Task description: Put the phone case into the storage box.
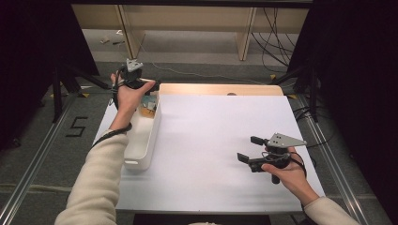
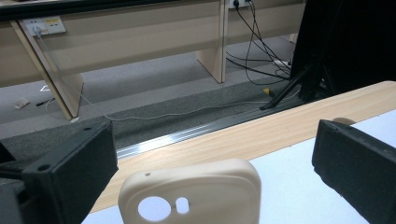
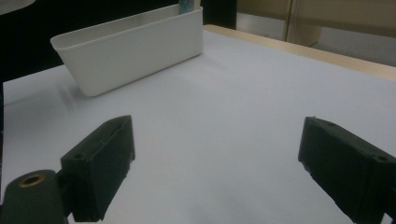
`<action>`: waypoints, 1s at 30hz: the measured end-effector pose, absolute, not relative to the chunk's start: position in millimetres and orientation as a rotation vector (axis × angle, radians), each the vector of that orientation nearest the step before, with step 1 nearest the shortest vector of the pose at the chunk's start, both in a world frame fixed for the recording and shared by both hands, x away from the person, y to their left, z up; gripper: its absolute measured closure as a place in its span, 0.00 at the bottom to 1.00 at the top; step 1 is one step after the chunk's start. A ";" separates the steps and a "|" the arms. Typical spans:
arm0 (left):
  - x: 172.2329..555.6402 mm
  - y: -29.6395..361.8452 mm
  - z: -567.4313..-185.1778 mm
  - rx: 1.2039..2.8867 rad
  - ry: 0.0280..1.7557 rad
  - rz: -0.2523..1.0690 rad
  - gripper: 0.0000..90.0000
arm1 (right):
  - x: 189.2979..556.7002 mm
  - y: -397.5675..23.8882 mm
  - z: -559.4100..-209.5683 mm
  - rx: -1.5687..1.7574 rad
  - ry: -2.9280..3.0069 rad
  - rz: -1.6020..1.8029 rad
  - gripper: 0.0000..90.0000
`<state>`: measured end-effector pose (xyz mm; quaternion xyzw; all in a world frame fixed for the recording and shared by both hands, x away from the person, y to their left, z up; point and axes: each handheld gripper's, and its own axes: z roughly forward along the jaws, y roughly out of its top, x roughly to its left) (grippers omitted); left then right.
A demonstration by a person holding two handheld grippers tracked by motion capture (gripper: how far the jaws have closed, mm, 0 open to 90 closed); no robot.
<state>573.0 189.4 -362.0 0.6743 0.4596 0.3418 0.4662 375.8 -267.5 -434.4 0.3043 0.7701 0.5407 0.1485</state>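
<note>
L gripper point(image 2: 210, 154) over far end of white bin point(image 1: 143, 140), jaws spread, beige phone case point(image 2: 191, 193) between them, grip unclear. R gripper point(image 1: 251, 149) near right, jaws spread, nothing in them.

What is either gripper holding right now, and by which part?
The right gripper holds nothing; its jaws stand open over the bare white table top. A beige phone case sits between the left gripper's wide jaws, but whether they grip it cannot be told.

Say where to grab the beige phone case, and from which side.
Grip the phone case across its two long edges, below the camera hole, coming in as the left gripper now points. It stands camera end up between the open jaws, a gap each side, so closing them should meet both edges.
</note>
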 end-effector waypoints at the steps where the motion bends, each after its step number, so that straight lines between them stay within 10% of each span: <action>1: 570.6 189.1 -361.2 1.651 1.123 0.822 0.00 | 375.8 -267.6 -434.5 0.875 2.213 1.555 0.13; 30: 513.4 193.7 -360.1 1.636 1.070 0.723 0.01 | 375.7 -266.5 -433.5 0.869 2.212 1.553 0.13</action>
